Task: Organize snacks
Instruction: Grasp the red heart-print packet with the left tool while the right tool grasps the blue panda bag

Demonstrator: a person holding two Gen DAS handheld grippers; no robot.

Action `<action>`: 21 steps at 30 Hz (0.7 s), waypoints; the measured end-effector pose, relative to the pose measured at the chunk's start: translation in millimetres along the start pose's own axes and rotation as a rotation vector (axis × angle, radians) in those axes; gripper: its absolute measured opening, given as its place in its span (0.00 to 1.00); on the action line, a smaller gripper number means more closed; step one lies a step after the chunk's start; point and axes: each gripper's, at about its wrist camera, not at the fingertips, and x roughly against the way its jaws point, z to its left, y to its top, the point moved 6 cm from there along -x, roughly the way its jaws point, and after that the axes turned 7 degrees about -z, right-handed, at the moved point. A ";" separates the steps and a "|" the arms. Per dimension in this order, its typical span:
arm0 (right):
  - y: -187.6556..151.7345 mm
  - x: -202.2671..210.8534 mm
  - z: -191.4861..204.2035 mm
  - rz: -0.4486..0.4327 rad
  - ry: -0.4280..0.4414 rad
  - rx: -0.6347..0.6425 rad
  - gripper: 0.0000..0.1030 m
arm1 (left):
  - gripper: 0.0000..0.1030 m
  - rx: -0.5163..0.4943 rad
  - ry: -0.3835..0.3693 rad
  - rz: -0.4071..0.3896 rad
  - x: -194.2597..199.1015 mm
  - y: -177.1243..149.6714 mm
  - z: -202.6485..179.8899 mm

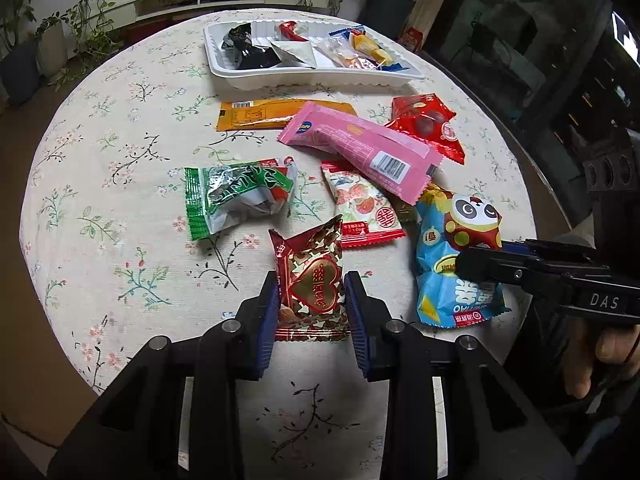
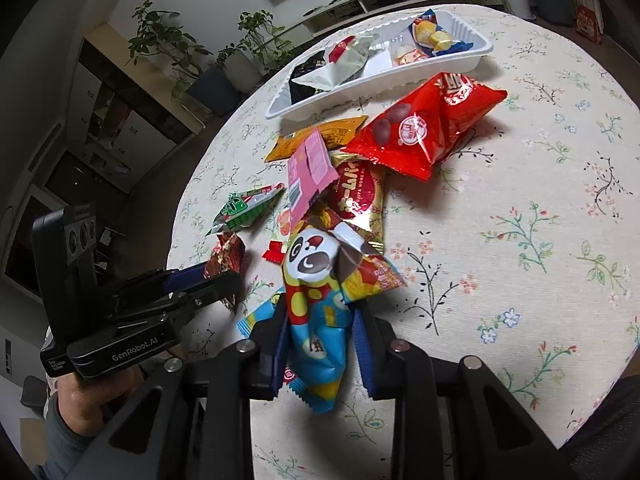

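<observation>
On the round table covered by a floral tablecloth (image 1: 120, 208), two snack packets are gripped at once. The left gripper (image 1: 312, 300) is clamped on a red heart-print packet (image 1: 314, 276): both blue pads press against its sides, and its lower end lies between the fingers, near the table's front edge. The right gripper (image 2: 320, 336) is clenched on a blue panda packet (image 2: 316, 312); in the left wrist view the same panda packet (image 1: 456, 256) is seen at the right of the pile, with the right gripper (image 1: 480, 264) closed across its middle. Whether either packet is lifted clear of the cloth cannot be told.

Loose snacks are spread between the grippers and the tray:
- a green packet (image 1: 236, 196), left of the pile and apart from it;
- a pink packet (image 1: 360, 148), overlapping a strawberry-print packet (image 1: 360, 204);
- an orange packet (image 1: 260, 116), partly under the pink one;
- a red packet (image 1: 428, 124), at the right beside the pink one.

A white compartment tray (image 1: 312, 76) is placed at the far side of the table. Dark, white and yellow wrapped snacks are held in its compartments.
</observation>
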 end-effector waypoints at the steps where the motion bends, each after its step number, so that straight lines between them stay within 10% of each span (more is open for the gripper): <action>1: -0.5 1.7 -0.4 -0.001 0.002 -0.001 0.30 | 0.28 0.002 0.000 -0.003 1.2 -0.2 -0.8; 21: 5.3 56.5 -13.5 -0.083 0.010 -0.002 0.29 | 0.28 0.086 -0.100 -0.085 19.1 14.0 -30.7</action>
